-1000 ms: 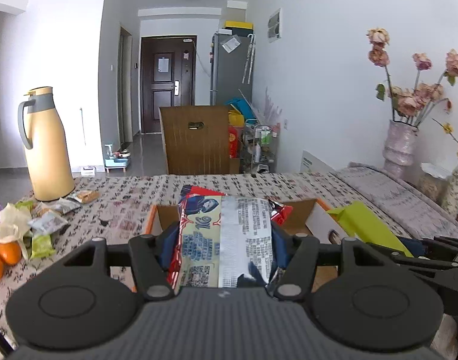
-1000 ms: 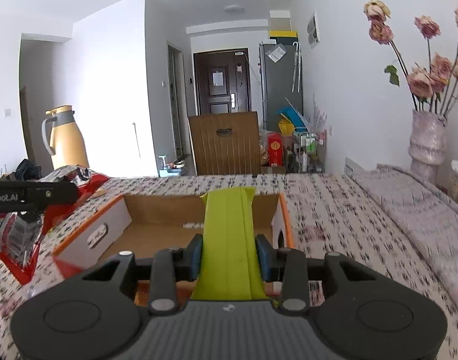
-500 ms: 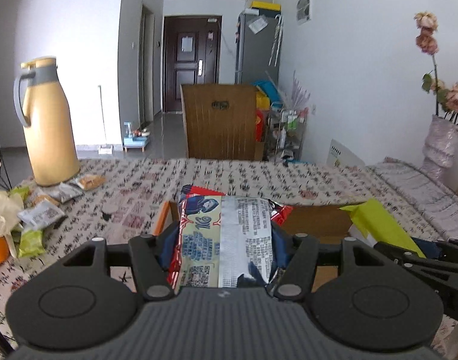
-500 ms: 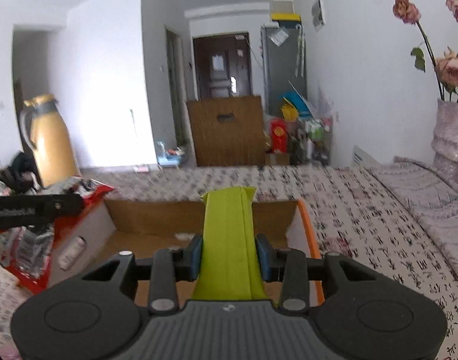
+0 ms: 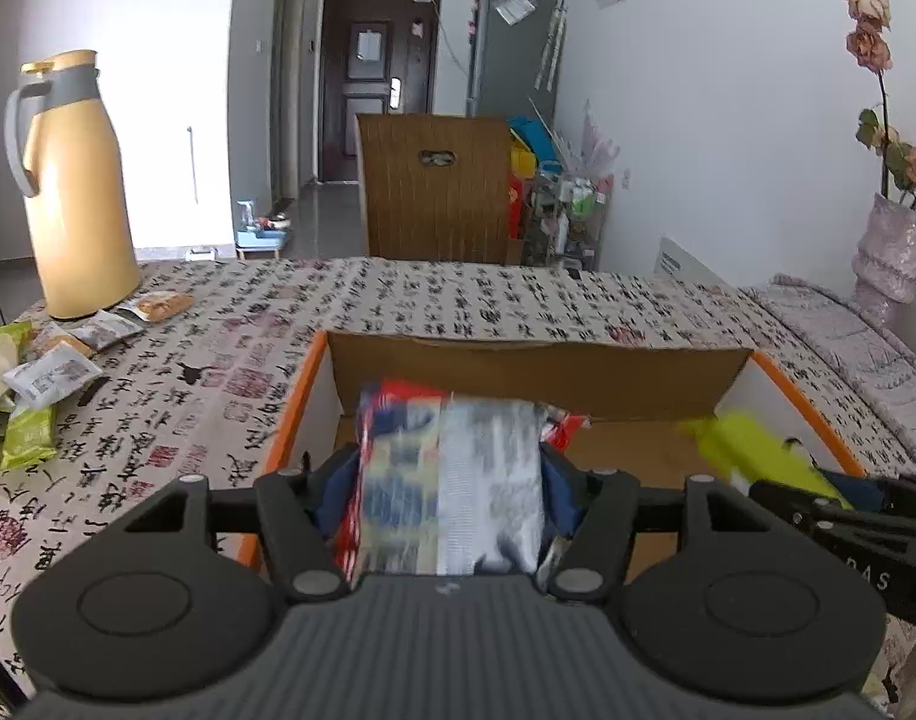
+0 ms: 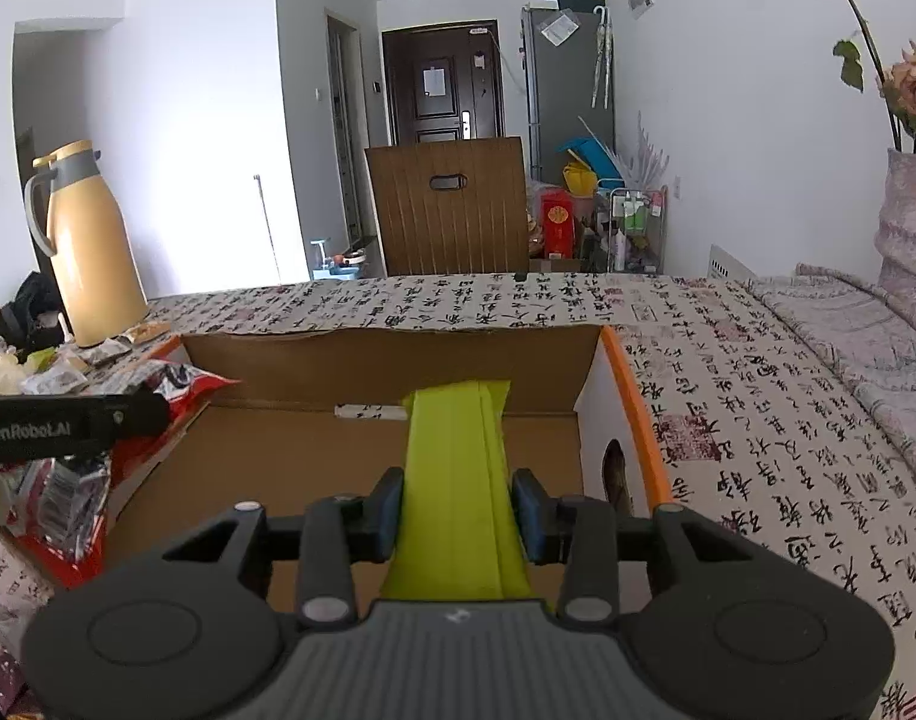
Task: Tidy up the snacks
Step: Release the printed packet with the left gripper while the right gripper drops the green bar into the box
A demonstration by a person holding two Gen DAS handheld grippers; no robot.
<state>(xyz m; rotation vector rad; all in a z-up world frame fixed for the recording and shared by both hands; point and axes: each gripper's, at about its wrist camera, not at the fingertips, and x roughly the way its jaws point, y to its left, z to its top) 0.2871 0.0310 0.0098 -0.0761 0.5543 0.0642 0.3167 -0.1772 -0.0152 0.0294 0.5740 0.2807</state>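
A: What is each hand carrying at this point?

B: The left gripper [image 5: 452, 480] is clamping a red and silver snack packet [image 5: 452, 474] between its blue pads; the right gripper [image 6: 458, 510] is pinching a lime-green packet [image 6: 458, 480] the same way; both packets are hanging over the open cardboard box [image 5: 530, 378], the red one toward its left side, the green one toward its right.

A: So they are both being lowered in; what is making that go well?

B: I am judging that the left one is sitting close to the orange-edged left wall [image 5: 290, 420], so it is worth nudging inward before letting go; otherwise the packet may be catching the rim and tipping out onto the patterned tablecloth [image 5: 458, 300].

A: And the green one?

B: It is pointing lengthways at the far wall, with bare cardboard floor beneath; lowering it until it is nearly lying flat, then parting the jaws, is looking safest.

A: Anything else waiting?

B: More packets [image 5: 56, 372] are lying loose near the yellow thermos jug [image 5: 74, 192], well apart from the box; the floor space should be being kept tidy for them.
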